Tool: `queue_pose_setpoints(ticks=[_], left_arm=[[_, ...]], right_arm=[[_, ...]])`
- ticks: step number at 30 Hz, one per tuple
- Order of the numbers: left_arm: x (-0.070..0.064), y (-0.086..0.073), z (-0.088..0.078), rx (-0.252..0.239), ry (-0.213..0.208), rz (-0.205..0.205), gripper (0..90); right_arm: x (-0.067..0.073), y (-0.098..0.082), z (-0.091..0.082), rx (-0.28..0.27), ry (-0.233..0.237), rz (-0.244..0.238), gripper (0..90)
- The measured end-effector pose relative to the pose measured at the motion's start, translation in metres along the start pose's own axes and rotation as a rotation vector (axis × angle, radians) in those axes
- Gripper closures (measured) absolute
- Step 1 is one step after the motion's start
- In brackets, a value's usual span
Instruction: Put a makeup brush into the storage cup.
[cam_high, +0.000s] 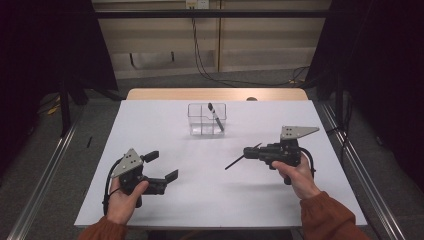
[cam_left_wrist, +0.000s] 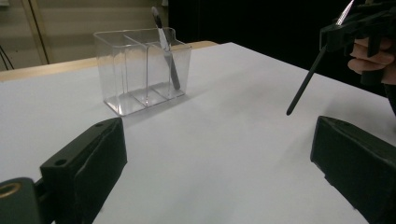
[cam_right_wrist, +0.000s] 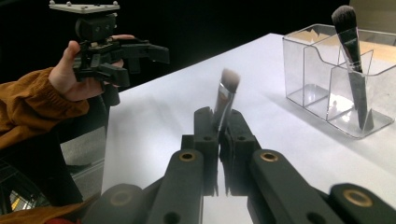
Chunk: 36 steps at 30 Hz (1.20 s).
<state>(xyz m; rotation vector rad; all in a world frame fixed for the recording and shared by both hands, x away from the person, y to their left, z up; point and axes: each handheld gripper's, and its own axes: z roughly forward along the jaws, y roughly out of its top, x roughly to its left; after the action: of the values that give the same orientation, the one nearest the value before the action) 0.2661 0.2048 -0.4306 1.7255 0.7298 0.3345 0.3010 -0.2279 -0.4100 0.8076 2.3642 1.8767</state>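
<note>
Claws first: the right claw (cam_high: 248, 152) is clamped shut on a brush (cam_high: 239, 160); the left claw (cam_high: 163, 166) stands wide apart with nothing between its jaws.

Going by size, the white desk (cam_high: 215, 195) comes first. On the high view's clock face, the clear organizer (cam_high: 207, 120) stands near twelve, well apart from both hands. It has three compartments, and a second brush (cam_high: 216, 116) leans upright in the end one toward three o'clock, bristles up. The left claw sits toward eight, the right toward three, pointing across at nine.

The held brush is the smallest thing in play. In the high view it slants from the right claw's tips down toward eight o'clock, its thin dark handle hanging above the desk. In the right gripper view its ferrule is pinched between the pads and the blurred bristles (cam_right_wrist: 229, 79) stick up past them.

I judge it light, stiff along the handle and soft at the tip. The slick, narrow handle could swivel in a pinch, so the ferrule, or just below it, is the sound place to grip; the bristles should stay untouched.
</note>
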Motion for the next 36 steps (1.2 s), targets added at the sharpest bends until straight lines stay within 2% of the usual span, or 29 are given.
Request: queue_pose_setpoints(ticks=[5, 10, 12, 14, 22, 31, 36], left_arm=[[0.0, -0.004, -0.011, -0.022, 0.024, 0.003, 3.5], [0.005, -0.013, -0.018, -0.016, 0.048, 0.005, 3.3], [0.005, -0.016, -0.018, -0.013, 0.06, 0.001, 3.3], [0.006, -0.017, -0.019, -0.021, 0.048, -0.014, 3.3], [0.011, -0.022, -0.029, -0.035, 0.091, 0.001, 3.3], [0.009, -0.022, -0.03, -0.035, 0.096, 0.022, 2.5], [0.01, -0.023, -0.031, -0.032, 0.095, 0.015, 2.5]], right_arm=[[-0.004, 0.004, 0.002, -0.001, -0.012, 0.01, 86.1], [-0.008, 0.008, 0.004, 0.0, -0.019, 0.017, 86.1], [-0.009, 0.01, 0.005, 0.004, -0.023, 0.016, 86.0], [-0.011, 0.012, 0.005, 0.005, -0.027, 0.013, 86.1], [-0.017, 0.022, 0.003, 0.021, -0.061, -0.001, 86.0], [-0.023, 0.038, 0.005, 0.028, -0.089, -0.012, 86.0], [-0.025, 0.048, 0.002, 0.009, -0.097, -0.026, 86.1]])
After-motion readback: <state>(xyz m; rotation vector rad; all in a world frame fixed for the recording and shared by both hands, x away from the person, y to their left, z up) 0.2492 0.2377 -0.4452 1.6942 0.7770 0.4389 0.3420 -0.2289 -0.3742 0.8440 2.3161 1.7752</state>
